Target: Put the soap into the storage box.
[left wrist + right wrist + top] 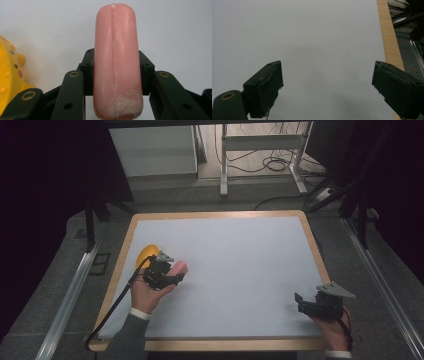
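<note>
A pink sausage-shaped toy stands lengthwise between the jaws of my left gripper, which press on both of its sides. In the high view the left gripper is at the table's left side, with the pink toy poking out to the right. A yellow dotted toy lies just behind and left of that gripper, and the yellow toy fills the left edge of the left gripper view. My right gripper rests near the front right corner, its jaws wide apart over bare tabletop.
The white table top has a wooden rim. A black cable trails from the left gripper over the front left edge. Beyond the table stand a white cabinet and a metal frame with cables.
</note>
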`<state>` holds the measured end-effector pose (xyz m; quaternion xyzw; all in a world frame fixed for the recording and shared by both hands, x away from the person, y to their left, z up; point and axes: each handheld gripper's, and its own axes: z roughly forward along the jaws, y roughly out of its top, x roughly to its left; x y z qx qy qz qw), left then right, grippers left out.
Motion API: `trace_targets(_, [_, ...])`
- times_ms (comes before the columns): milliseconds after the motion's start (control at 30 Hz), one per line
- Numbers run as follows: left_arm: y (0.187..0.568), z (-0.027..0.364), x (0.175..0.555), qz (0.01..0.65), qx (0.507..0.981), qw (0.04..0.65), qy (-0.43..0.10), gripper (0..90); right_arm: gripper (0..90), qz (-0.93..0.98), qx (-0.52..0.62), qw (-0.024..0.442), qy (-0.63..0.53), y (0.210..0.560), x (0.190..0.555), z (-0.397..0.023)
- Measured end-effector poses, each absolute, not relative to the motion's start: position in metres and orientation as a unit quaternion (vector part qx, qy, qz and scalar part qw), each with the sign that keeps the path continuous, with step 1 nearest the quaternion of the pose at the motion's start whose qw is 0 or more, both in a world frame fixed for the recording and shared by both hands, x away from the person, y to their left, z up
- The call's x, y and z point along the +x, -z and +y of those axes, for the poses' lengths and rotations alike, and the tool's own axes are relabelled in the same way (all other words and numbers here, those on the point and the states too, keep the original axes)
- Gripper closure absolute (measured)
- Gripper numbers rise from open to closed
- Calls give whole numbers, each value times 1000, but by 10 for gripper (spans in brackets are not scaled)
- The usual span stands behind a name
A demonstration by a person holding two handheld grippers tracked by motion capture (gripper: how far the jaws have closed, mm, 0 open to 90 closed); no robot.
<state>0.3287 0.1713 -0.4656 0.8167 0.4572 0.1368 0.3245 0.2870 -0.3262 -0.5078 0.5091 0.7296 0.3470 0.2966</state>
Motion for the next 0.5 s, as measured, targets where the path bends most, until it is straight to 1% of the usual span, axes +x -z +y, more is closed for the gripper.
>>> trace_targets(500, [463,191,329,475,802,332,-146,600,94,730,509,297,-346,508,287,-326])
